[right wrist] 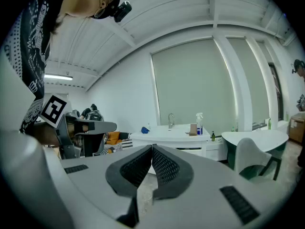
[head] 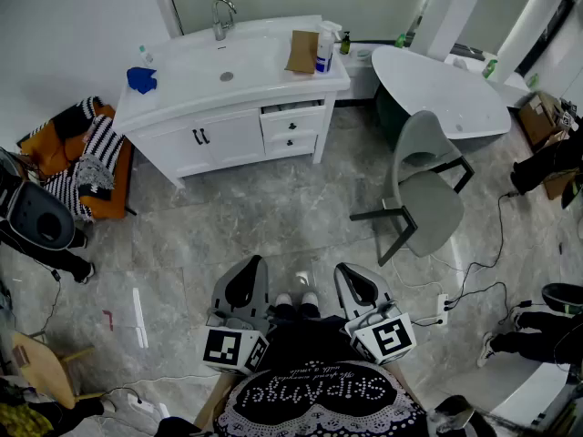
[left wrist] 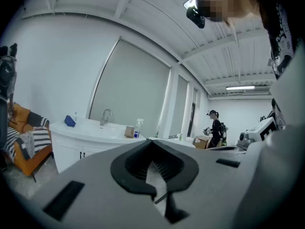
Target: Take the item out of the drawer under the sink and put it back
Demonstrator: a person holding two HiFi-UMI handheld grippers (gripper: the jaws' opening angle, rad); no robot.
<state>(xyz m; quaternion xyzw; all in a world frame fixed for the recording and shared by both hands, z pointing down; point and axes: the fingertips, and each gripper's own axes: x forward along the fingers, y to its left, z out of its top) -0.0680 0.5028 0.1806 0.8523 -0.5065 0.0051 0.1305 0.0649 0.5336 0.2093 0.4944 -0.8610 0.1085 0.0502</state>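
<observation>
Two grey plastic grippers are held close to the body over a glossy, marble-veined floor [head: 273, 217], both aimed roughly level toward a white vanity [head: 264, 66]. The left gripper [head: 253, 264] is seen with its ribbed black pads closed tip to tip, nothing between them. The right gripper [head: 346, 271] is likewise closed and empty.

The item itself cannot be made out in any view. Two stacked drawers [head: 291, 127] with dark knobs are set at the vanity's right end, their long fronts running along its face. The upper one seems pulled out a little.

A curved chrome tap [head: 221, 16] is mounted behind the oval basin. A crumpled blue cloth [head: 141, 80] lies on the counter's left end. A brown box [head: 302, 51] and a spray bottle [head: 325, 48] stand on its right end. A moulded grey chair [head: 428, 189] is parked beside a rounded white table [head: 446, 89].
</observation>
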